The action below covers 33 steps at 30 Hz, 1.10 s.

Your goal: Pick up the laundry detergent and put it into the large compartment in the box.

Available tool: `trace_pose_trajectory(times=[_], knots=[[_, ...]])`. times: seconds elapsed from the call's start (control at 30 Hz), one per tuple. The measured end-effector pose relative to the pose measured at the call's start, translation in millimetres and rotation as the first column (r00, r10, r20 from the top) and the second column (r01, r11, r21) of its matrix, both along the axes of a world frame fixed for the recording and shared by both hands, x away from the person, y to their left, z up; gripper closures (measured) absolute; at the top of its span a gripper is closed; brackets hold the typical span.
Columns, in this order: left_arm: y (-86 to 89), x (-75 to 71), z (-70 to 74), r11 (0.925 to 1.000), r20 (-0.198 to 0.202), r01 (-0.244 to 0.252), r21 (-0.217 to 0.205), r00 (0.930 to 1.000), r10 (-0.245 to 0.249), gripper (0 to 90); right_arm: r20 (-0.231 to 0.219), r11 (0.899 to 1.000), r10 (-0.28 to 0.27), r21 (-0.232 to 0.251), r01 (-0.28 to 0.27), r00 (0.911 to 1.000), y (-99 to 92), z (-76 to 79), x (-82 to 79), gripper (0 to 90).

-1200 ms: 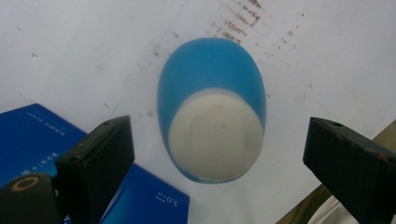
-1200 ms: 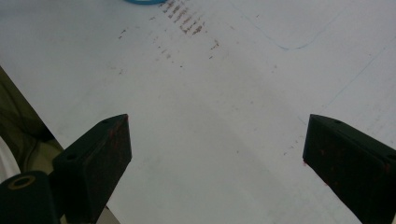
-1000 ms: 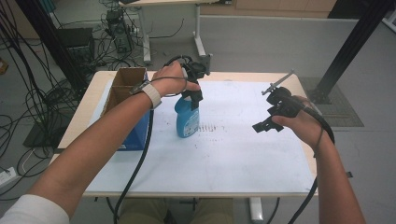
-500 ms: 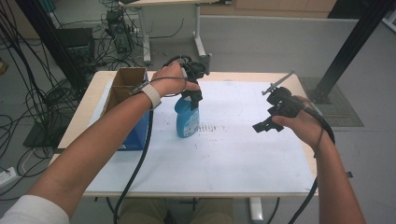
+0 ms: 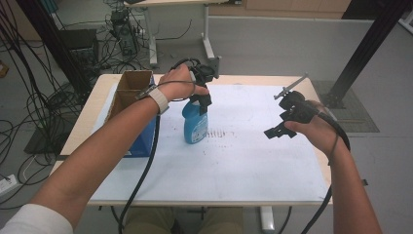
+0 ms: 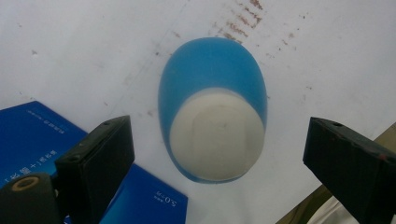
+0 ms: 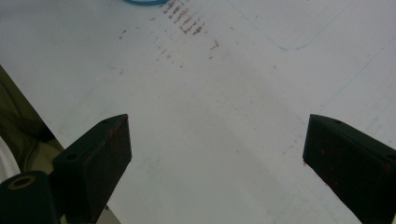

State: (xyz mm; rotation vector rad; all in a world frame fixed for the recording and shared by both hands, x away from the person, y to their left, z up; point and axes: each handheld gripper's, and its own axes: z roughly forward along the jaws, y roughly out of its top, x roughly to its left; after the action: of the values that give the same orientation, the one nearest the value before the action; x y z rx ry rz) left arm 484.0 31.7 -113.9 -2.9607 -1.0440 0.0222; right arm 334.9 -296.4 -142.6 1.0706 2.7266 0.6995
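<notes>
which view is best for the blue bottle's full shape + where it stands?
High view: the blue bottle stands upright on the white sheet, right of the box, side profile visible under the left gripper. Left gripper view looks straight down on its top between open jaws. Right gripper view catches just a blue sliver at its top edge.

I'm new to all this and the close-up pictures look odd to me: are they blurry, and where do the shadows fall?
Left gripper view: the bottle is soft, seen from above; the black claw tips look sharper. Right gripper view: paper evenly lit, a faint shadow between the tips, specks fairly crisp. High view: soft light, no glare, weak shadow beside the bottle; the box is clear.
</notes>
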Motion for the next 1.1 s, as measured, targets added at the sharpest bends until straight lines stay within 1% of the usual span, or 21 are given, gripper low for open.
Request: trace_pose_trajectory(times=[0.3, 0.63, 1.1], knots=[[-0.8, -0.3, -1.1, 1.0000, -0.001, 0.004, 0.003, 1.0000, -0.004, 9.2, 0.001, 1.000, 0.000, 0.001, 0.000, 1.0000, -0.5, 0.0, -0.8, 7.8], [1.6, -0.1, -1.5, 1.0000, 0.003, -0.009, -0.001, 1.0000, 0.009, 9.2, 0.000, 1.000, 0.001, 0.002, -0.001, 1.0000, -0.3, -0.2, -0.1, 7.8], [4.7, 0.4, -1.2, 0.9999, 0.002, -0.013, -0.005, 0.9999, 0.013, 9.2, -0.002, 1.000, 0.003, 0.002, -0.003, 1.0000, 1.5, -0.7, 1.1, 7.8]])
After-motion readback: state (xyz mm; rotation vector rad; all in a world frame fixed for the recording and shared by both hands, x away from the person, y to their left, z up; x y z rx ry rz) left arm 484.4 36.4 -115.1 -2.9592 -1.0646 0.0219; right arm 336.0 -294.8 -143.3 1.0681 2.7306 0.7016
